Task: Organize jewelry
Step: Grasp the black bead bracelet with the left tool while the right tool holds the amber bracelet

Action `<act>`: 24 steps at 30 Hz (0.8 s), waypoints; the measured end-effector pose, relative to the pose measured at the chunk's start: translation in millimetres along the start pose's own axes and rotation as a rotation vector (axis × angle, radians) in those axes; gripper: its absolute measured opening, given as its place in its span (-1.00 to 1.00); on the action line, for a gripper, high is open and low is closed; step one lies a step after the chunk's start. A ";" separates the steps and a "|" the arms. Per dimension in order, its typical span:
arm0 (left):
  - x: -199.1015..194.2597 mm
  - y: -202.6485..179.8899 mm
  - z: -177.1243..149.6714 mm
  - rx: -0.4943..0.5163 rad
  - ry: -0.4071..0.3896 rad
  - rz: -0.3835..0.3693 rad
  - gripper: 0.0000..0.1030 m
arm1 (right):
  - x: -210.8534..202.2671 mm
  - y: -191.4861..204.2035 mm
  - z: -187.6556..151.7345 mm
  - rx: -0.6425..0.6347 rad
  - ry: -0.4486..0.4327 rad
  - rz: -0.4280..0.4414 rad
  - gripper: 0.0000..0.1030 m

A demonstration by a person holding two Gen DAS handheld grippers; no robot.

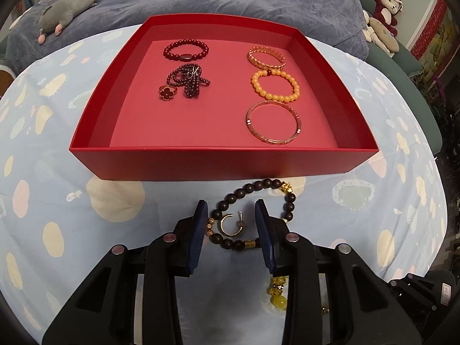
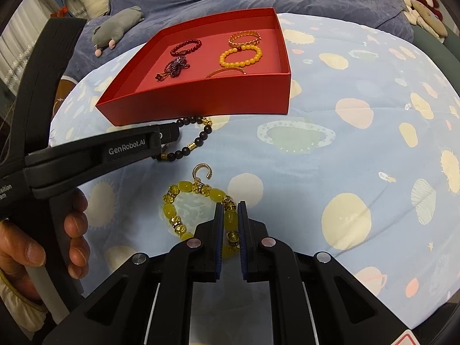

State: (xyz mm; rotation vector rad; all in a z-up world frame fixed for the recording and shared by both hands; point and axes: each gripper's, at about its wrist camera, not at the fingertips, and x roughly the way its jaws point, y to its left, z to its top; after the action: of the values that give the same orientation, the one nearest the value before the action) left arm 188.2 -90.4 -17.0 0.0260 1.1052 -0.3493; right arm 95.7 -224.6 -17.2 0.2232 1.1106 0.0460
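A red tray holds dark red bead pieces on its left and several gold and orange bracelets on its right. In front of it lies a dark bead bracelet with gold charms. My left gripper is open, its fingers either side of a small gold hoop earring inside that bracelet. My right gripper is shut on a yellow bead bracelet at its right side. A second gold hoop earring lies just beyond it.
The blue patterned cloth covers a rounded table with a bed behind. A grey plush toy lies at the back left, more plush toys at the back right. The left gripper's body crosses the right wrist view.
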 end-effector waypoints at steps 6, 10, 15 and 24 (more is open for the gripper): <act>-1.9 6.8 -2.8 0.002 -0.003 0.004 -0.82 | 1.1 3.4 1.5 -0.008 0.002 -0.002 -0.82; -12.5 16.9 -10.9 -0.033 -0.010 0.004 -0.85 | -3.6 7.1 2.6 -0.013 -0.007 0.000 -0.82; -33.3 26.8 -20.6 -0.058 -0.023 -0.002 -0.85 | -14.9 16.0 3.1 -0.028 -0.026 0.008 -0.82; -67.3 37.1 -27.3 -0.081 -0.056 -0.006 -0.85 | -44.3 31.9 8.1 -0.055 -0.077 0.027 -0.82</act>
State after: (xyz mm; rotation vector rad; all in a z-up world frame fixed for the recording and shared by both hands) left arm 148.2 -32.4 24.1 -0.0584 1.0634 -0.3089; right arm 85.5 -201.2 31.8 0.1895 1.0286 0.0911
